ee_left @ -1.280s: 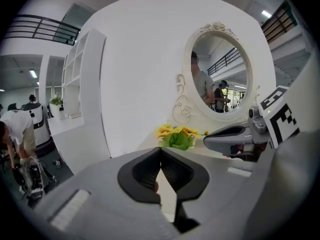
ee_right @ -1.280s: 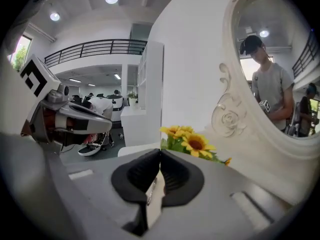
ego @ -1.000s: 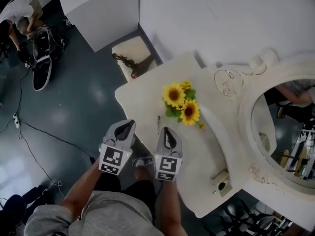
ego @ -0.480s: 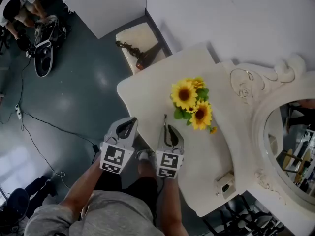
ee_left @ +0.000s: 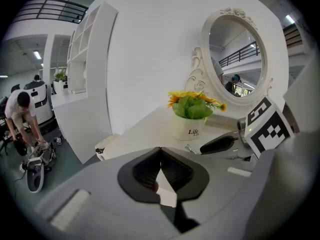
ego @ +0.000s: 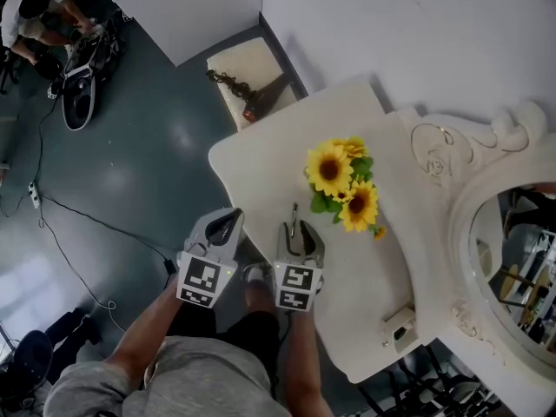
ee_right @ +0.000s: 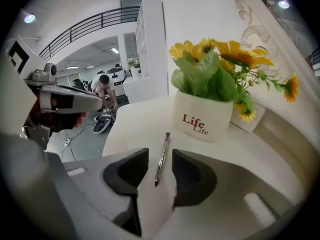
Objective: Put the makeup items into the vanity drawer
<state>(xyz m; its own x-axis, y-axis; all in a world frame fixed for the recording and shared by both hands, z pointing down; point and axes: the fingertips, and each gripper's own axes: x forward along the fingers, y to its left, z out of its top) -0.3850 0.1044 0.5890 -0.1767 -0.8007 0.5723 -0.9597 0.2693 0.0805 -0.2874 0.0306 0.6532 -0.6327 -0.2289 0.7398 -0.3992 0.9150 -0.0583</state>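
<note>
**Jaws: shut at left, wide at right round a slim makeup stick**

On the left gripper (ee_left: 160, 151): closed, tips pressed together, nothing caught between them. Hangs just beside the near-left edge of the white vanity top (ego: 261, 163). On the right gripper (ego: 300, 233): spread apart, having just been opening, pads clear on either side of a slim silver makeup stick (ee_right: 161, 156). Lies flat on the vanity top, touched by neither pad, pointing toward a white flowerpot (ee_right: 202, 116), near it but apart.

Far left of the room: a person (ego: 35, 11) bent over a black-and-white device (ego: 78, 94) on the grey floor (ego: 130, 181), with thin cables (ego: 52, 224) trailing across it. Next along, a white shelf unit (ego: 200, 7) beside a plain white wall (ego: 391, 24). Below that, a cream cushioned stool (ego: 239, 63) just off the table's far corner, with a dark curled object (ego: 248, 94) on its seat.

On the vanity top itself: smooth, white, wavy-edged, mostly bare. Past the stick, sunflowers (ego: 343, 185) rising from the pot, yellow heads over green leaves. Further right, a small white socket box (ego: 400, 328) near the front edge. At far right, an oval mirror (ego: 521, 259) in a carved white frame (ego: 434, 159), reflecting railings and clutter of the hall behind.
</note>
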